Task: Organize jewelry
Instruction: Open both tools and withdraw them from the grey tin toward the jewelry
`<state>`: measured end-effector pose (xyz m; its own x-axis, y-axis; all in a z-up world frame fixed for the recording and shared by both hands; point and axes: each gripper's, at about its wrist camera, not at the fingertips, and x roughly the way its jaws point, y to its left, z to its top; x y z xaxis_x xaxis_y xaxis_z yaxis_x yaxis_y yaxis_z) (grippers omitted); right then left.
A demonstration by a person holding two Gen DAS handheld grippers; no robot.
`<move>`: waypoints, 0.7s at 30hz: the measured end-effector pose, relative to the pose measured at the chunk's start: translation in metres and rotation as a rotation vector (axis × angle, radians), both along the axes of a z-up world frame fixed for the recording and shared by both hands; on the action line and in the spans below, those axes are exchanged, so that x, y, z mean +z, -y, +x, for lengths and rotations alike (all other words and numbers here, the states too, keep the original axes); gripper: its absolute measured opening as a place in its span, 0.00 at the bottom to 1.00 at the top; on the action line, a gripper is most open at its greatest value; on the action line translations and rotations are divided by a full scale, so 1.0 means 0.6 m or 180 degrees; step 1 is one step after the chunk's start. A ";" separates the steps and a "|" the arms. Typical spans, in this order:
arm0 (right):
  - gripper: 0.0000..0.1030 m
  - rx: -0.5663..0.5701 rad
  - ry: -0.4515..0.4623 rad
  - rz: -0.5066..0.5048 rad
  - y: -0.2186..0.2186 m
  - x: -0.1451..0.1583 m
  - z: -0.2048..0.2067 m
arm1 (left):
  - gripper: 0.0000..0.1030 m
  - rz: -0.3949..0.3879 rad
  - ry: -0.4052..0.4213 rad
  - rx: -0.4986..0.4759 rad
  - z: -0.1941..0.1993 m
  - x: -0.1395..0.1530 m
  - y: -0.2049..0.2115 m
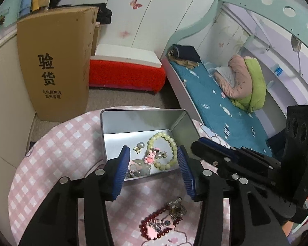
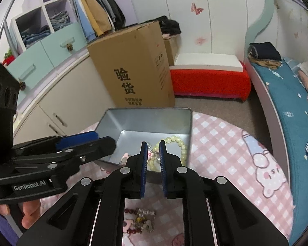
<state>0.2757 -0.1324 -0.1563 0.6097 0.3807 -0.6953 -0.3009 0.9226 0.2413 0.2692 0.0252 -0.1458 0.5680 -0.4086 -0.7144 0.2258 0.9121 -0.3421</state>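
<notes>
Tin box: your landmark is the open rectangular metal tin (image 1: 142, 123), matte silver inside with smooth upright walls; in the left wrist view its long axis runs across your view, and it sits on the pink checked tablecloth (image 1: 57, 143).
Green bracelet: a ring of round, glossy pale-green beads (image 1: 170, 143) lies flat on the tin floor toward its right wall.
Bunny charm: a small pink rabbit figure (image 1: 149, 157) lies inside the bracelet's loop, long axis pointing from the near wall toward the far wall.
Pearl earring: a round pearl with a gold piece (image 1: 139, 146) rests on the tin floor left of the bracelet.
Left gripper: your left gripper (image 1: 154, 164) hangs over the tin's near edge, ribbed blue pads spread wide, nothing between them.
Right gripper: your right gripper (image 2: 153, 160) points into the tin from its near side, pads parted by a narrow gap, clasping nothing you can see.
Red bracelet: dark red round beads (image 1: 152, 223) lie on the cloth on the near side of the tin, outside it.
Tangled pieces: a clump of silver and brass-coloured jewelry (image 1: 175, 207) touches the red bracelet, also outside the tin.
Cardboard box: a tall brown carton (image 2: 131, 65) stands upright on the floor beyond the tin.
</notes>
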 end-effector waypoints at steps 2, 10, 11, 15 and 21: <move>0.13 -0.0015 0.0047 0.0003 0.008 0.011 -0.017 | 0.45 -0.0010 0.0045 0.0029 -0.013 0.007 -0.006; 0.13 0.0010 -0.0019 -0.0022 0.030 -0.004 -0.087 | 0.45 0.0143 0.0156 0.0057 -0.089 -0.004 -0.027; 0.13 0.0005 -0.0044 -0.0025 0.032 -0.012 -0.095 | 0.45 0.0163 0.0135 0.0040 -0.099 -0.013 -0.028; 0.13 -0.0019 -0.0204 0.0002 0.034 -0.050 -0.115 | 0.45 0.0193 0.0014 -0.0021 -0.126 -0.048 -0.020; 0.13 -0.0014 -0.0349 0.0025 0.035 -0.091 -0.140 | 0.43 0.0320 0.0001 -0.0185 -0.162 -0.086 0.010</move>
<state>0.1918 -0.1533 -0.2107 0.5317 0.3838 -0.7550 -0.2682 0.9219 0.2797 0.1721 0.0195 -0.1974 0.5456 -0.3672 -0.7534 0.2795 0.9272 -0.2495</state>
